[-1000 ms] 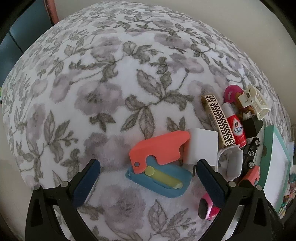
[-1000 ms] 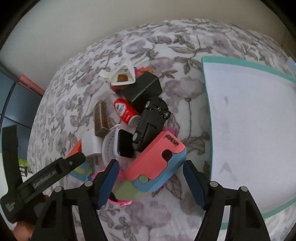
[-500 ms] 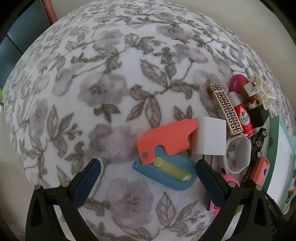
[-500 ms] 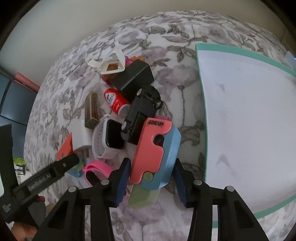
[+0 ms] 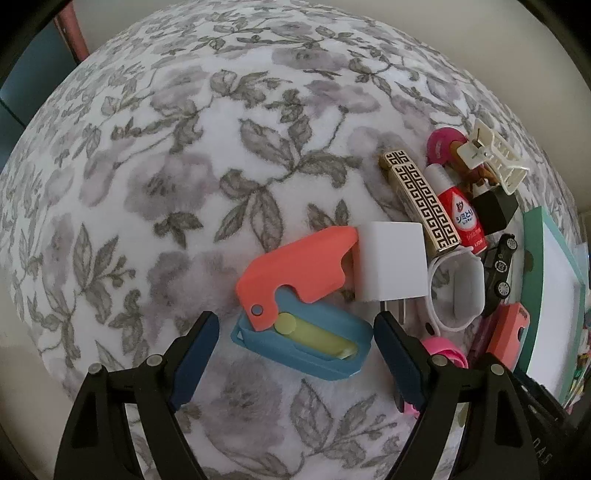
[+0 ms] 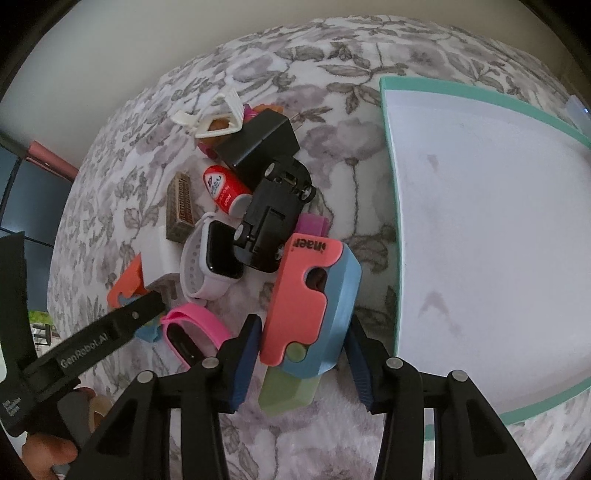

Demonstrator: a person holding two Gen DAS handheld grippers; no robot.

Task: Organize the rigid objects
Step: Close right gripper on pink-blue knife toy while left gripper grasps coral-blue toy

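Floral blanket [image 6: 332, 85]; right claw [image 6: 301, 354] clamps coral-blue cutter [image 6: 314, 295] beside tray [image 6: 480, 221]

Grey floral plush cover [image 5: 207, 155], plain cream wall [image 5: 443, 26] behind.

I closed the right gripper [image 6: 303, 345] from wide open onto the coral-and-blue toy [image 6: 314, 299], its pads pressing both sides. I narrowed the left gripper [image 5: 295, 341] and eased it up to the other coral-and-blue toy [image 5: 299, 295], pads not yet touching.
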